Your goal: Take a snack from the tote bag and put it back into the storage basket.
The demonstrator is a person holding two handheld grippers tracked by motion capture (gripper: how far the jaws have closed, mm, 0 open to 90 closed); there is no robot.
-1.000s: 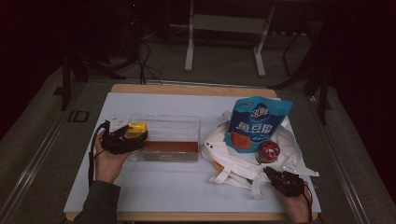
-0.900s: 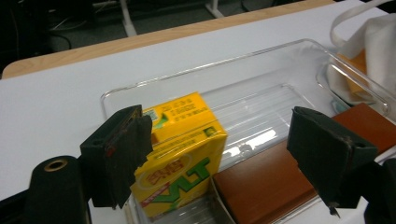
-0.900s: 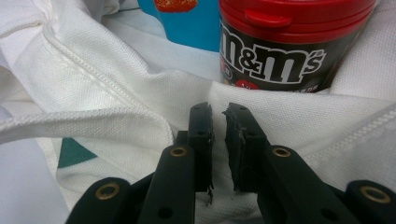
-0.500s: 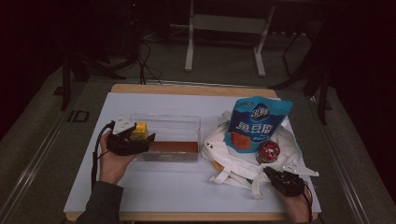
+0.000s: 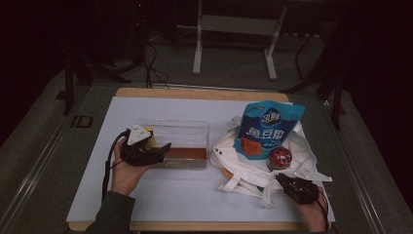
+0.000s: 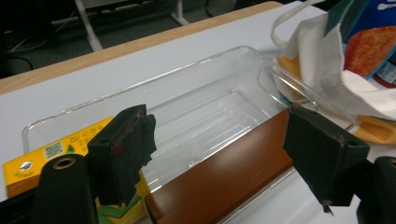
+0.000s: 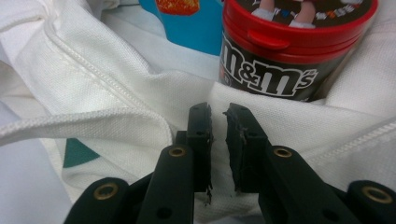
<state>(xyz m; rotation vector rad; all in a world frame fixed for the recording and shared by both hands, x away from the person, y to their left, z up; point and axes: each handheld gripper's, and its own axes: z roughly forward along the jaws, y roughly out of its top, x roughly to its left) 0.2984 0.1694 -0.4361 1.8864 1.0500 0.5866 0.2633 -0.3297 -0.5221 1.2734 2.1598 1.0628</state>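
Observation:
My left gripper [image 5: 160,150] [image 6: 217,121] hovers over the left end of a clear plastic container [image 5: 173,122] [image 6: 154,74]. Its jaws have just been closing a little but stand wide open, pressing on nothing. Below them lie a brown box [image 5: 187,153] [image 6: 224,172] along the container's near wall and a yellow box [image 5: 150,139] [image 6: 51,149] at its left end. My right gripper [image 5: 287,180] [image 7: 218,112] is shut on the front edge of a white tote bag [image 5: 243,175] [image 7: 116,79]. On the bag lie a blue snack bag [image 5: 268,129] and a red-lidded M&M's can [image 5: 280,158] [image 7: 280,60].
An orange item [image 5: 226,171] peeks from under the tote bag beside the container. The white table cover [image 5: 195,190] ends in a wooden edge at the back. Metal stand legs [image 5: 197,44] rise on the floor behind the table.
My left gripper has shifted to the right, further over the container's left end. The right gripper and the bag have stayed put.

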